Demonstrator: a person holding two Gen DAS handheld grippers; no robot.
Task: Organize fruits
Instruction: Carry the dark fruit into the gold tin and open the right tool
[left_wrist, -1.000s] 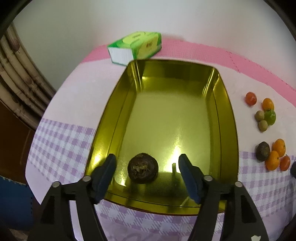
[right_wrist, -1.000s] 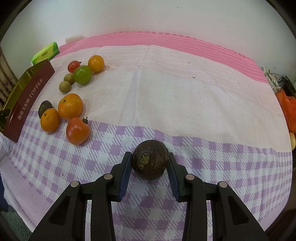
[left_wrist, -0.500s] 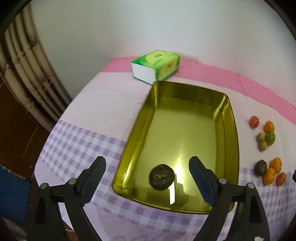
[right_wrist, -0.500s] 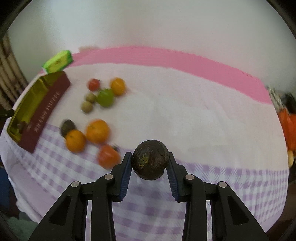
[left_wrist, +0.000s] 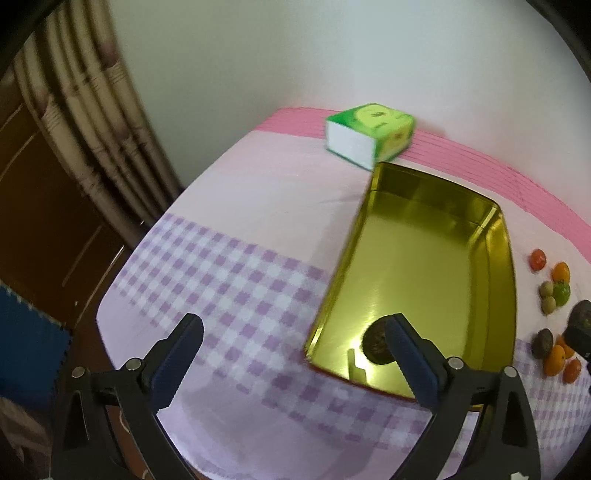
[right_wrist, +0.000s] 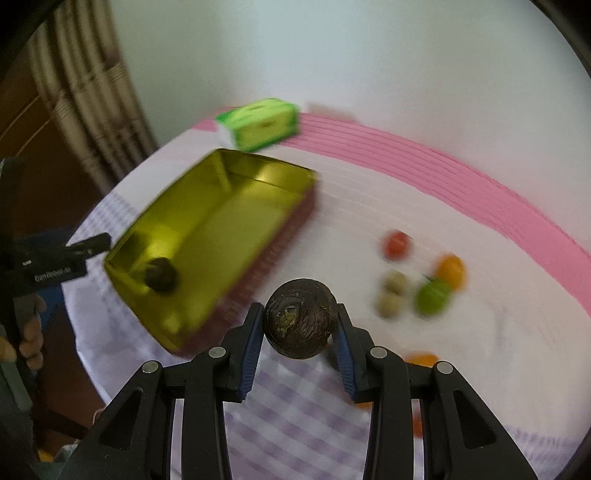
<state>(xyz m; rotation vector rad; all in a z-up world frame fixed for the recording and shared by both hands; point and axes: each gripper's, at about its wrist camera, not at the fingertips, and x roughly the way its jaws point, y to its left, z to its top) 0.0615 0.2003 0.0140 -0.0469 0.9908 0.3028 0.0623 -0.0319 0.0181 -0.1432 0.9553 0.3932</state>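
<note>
A gold tin tray (left_wrist: 436, 206) (right_wrist: 258, 173) lies on the cloth with one dark wrinkled fruit (left_wrist: 375, 341) (right_wrist: 159, 275) in its near corner. My left gripper (left_wrist: 295, 354) is open and empty, raised above the cloth left of the tray. My right gripper (right_wrist: 300, 323) is shut on a second dark wrinkled fruit (right_wrist: 300, 317), held in the air just right of the tray. It shows at the right edge of the left wrist view (left_wrist: 581, 319). Loose fruits lie right of the tray: a red one (right_wrist: 397, 243), an orange one (right_wrist: 450, 269) and a green one (right_wrist: 432, 295).
A green tissue box (left_wrist: 369, 129) (right_wrist: 258, 123) stands behind the tray near the wall. Striped curtains (left_wrist: 85, 92) and dark wooden furniture are to the left past the table edge. More orange and dark fruits (left_wrist: 554, 358) lie near the tray's right front corner.
My left gripper has pulled up and to the left, away from the fruit left in the tray. My right gripper has lifted its dark fruit and carried it left toward the tray.
</note>
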